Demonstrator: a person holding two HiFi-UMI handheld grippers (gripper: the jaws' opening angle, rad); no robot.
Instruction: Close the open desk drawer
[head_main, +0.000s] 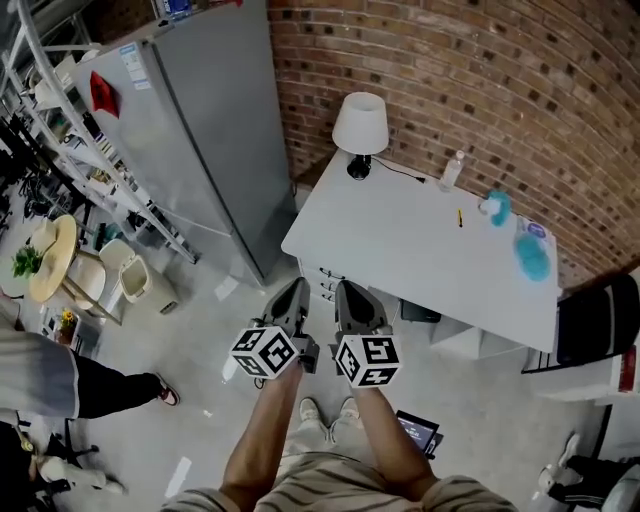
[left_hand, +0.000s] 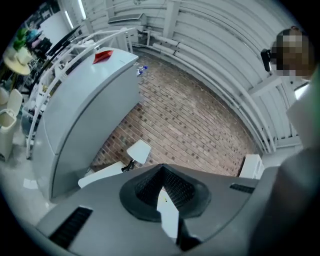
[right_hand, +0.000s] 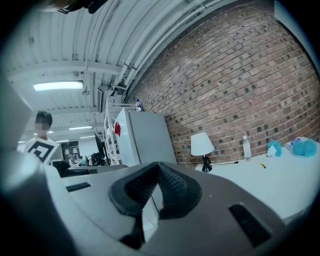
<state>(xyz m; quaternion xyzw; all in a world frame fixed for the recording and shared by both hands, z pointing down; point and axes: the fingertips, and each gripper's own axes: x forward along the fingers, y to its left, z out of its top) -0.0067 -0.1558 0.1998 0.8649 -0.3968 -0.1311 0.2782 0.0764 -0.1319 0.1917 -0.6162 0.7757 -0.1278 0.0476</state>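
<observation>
Drawer (head_main: 322, 280) at mid-frame could be open or pushed home; left gripper (head_main: 293, 295) and right gripper (head_main: 350, 298) hover nearby, jaws together, empty.

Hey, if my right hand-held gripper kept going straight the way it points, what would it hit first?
Probably the grey fridge, close to the brick wall. The right hand-held gripper looks level, above the desk top, so should clear that; depth is unclear.
</observation>
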